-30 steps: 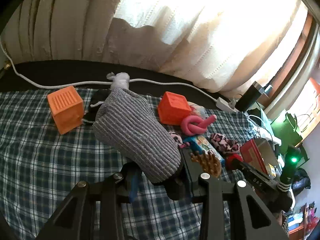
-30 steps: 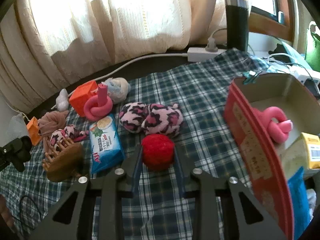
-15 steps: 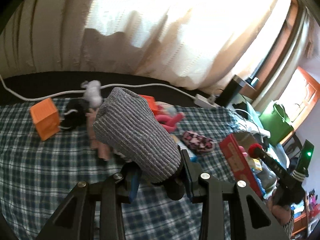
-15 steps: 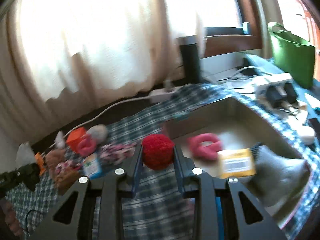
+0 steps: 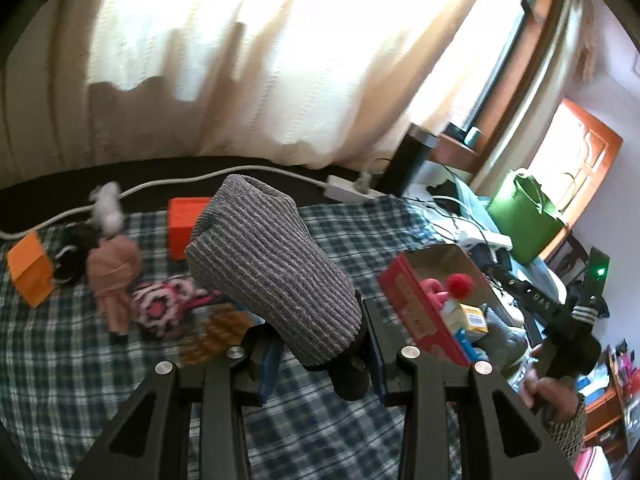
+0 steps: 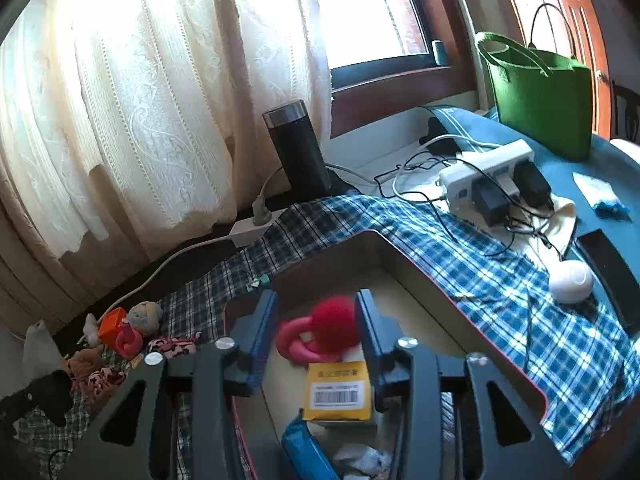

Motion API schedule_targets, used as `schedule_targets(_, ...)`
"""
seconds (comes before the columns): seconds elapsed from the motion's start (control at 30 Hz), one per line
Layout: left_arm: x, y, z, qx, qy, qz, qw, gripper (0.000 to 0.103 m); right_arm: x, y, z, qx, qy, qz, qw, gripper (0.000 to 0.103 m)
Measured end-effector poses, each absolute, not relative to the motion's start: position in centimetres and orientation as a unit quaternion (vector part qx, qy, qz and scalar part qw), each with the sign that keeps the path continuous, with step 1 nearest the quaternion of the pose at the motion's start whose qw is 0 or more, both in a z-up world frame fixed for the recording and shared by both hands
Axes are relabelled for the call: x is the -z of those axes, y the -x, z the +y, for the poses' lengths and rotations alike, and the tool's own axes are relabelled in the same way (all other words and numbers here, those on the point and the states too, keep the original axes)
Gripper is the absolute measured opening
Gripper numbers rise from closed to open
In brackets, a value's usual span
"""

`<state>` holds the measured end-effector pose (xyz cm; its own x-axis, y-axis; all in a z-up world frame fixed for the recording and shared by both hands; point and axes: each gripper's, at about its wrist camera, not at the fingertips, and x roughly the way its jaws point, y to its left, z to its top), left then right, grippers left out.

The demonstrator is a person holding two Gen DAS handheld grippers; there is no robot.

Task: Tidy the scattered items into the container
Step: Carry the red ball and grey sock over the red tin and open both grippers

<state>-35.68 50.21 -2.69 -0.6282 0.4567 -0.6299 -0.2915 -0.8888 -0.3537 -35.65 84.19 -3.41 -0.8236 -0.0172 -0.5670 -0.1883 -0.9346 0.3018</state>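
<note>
Right hand-held gripper [image 6: 316, 322] jaws just opened; red pompom [image 6: 335, 328] over container [image 6: 460, 312].

Grey ribbed sock [image 5: 272, 264], bulging, tilted up from plaid cloth. Red pom-pom [image 6: 335, 326] over the red-walled box [image 6: 424, 280], above pink knotted toy [image 6: 296, 344] (contact unclear). Inside too: yellow barcoded packet [image 6: 336, 390], blue pouch [image 6: 308, 456].

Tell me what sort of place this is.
Probably a lived-in room at home, likely a bedroom or living room: a lace curtain over a wood-framed window, a plaid cloth strewn with toys and socks, and a loaded power strip.
</note>
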Motion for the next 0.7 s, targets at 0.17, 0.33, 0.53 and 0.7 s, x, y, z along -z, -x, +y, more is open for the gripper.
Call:
schedule_targets(0.17,2.1,36.4,54.5,-0.887,0.379,-0.091,0.247,0.038,4.1,34.3,85.1,-0.937,0.288,0.191,0.043,0.05)
schedule_targets(0.33,2.3,37.5,59.3,-0.877,0.382,-0.071,0.282,0.038,4.1,32.8,86.0,-0.94,0.275,0.196,0.05,0.05)
schedule_targets(0.53,3.4,39.0,64.7,-0.857,0.39,-0.053,0.332,0.038,4.0,31.1,87.2,-0.942,0.263,0.2,0.064,0.05)
schedule_targets(0.7,4.2,40.1,68.2,-0.847,0.392,-0.032,0.357,0.042,4.5,30.6,87.8,-0.94,0.263,0.205,0.072,0.05)
